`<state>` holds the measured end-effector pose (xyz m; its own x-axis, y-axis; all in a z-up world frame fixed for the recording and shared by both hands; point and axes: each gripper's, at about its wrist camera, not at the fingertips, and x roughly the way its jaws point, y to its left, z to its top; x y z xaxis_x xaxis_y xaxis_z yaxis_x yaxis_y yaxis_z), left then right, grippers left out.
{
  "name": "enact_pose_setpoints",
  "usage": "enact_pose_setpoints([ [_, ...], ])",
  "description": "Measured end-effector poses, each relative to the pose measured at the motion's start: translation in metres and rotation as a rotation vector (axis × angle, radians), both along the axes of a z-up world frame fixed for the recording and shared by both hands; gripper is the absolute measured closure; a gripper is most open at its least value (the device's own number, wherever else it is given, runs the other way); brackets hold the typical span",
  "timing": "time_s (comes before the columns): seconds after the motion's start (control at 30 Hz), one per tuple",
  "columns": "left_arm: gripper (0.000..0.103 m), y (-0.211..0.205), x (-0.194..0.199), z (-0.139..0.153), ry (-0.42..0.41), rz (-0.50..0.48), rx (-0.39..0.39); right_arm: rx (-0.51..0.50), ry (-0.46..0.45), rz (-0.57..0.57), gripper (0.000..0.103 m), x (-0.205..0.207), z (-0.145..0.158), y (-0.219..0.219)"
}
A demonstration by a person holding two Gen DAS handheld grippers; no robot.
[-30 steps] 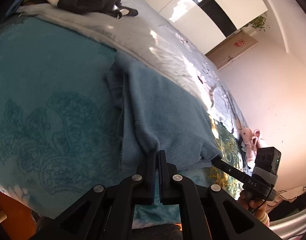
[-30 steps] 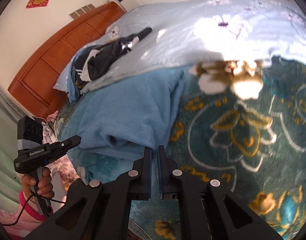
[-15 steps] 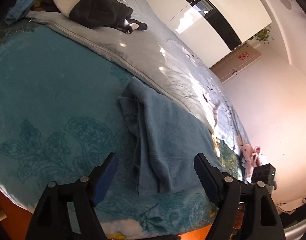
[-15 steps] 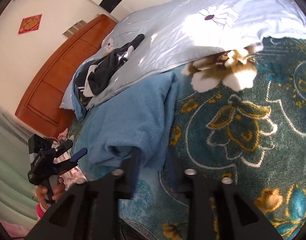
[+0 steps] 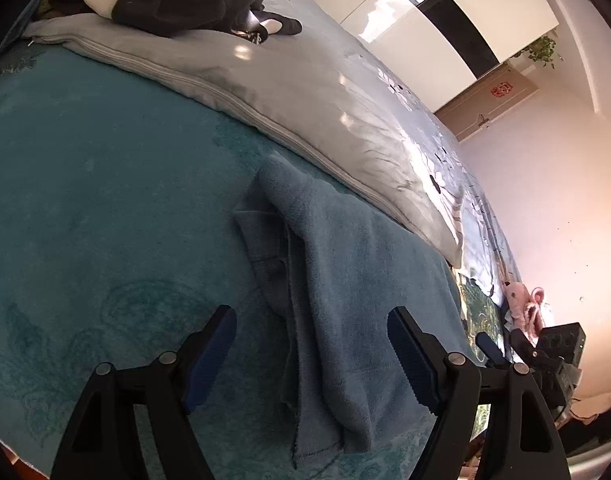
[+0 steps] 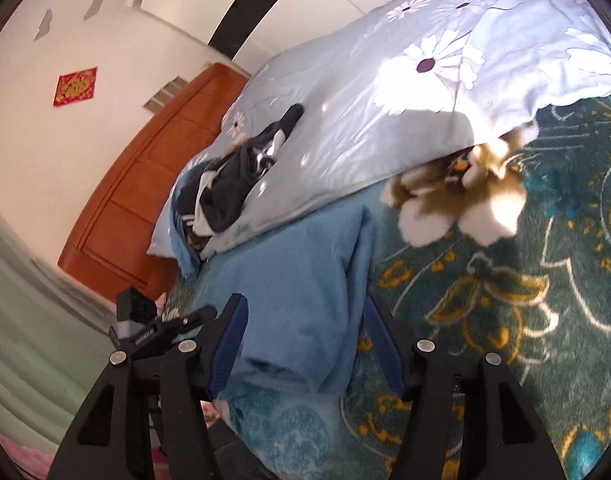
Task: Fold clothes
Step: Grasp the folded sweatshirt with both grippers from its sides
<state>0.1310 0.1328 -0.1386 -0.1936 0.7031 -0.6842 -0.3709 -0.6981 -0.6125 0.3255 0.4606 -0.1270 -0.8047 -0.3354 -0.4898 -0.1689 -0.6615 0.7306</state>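
Folded blue fleece garment [image 5: 345, 280] lies on teal floral blanket [image 5: 105, 220] on the bed, beside grey quilt [image 5: 305, 92]. Left hand-held gripper [image 5: 311, 356] released, jaws wide. Right hand-held gripper [image 6: 305, 344] jaws just opening, off the cloth.

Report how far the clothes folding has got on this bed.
Done: the blue fleece garment lies folded on the teal blanket. In hand: nothing. The left gripper stands open and the right gripper has just been opening, with the fold's near end between its fingers, unpressed. Left: the dark clothes heaped on the floral duvet look unfolded.
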Motion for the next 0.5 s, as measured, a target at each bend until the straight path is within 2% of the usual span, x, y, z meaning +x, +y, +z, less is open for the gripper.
enact_pose_setpoints([
  [0.1,0.022,0.009,-0.001,-0.005,-0.019,-0.013,-0.01,0.0,-0.099,-0.005,0.041,-0.017,-0.015,-0.001],
  [0.2,0.02,0.016,0.0,-0.006,-0.003,-0.023,-0.029,-0.023,-0.132,0.033,0.041,-0.034,-0.029,-0.011],
  [0.3,0.019,0.02,0.0,-0.005,0.0,-0.024,-0.021,-0.037,-0.124,0.025,0.041,-0.044,-0.033,-0.017],
  [0.47,0.02,0.023,0.005,-0.009,-0.024,-0.04,0.044,-0.027,-0.124,0.041,0.039,-0.053,-0.032,-0.029],
  [0.5,0.026,0.022,0.006,-0.009,-0.033,-0.038,0.063,-0.052,-0.118,0.042,0.041,-0.053,-0.033,-0.029],
])
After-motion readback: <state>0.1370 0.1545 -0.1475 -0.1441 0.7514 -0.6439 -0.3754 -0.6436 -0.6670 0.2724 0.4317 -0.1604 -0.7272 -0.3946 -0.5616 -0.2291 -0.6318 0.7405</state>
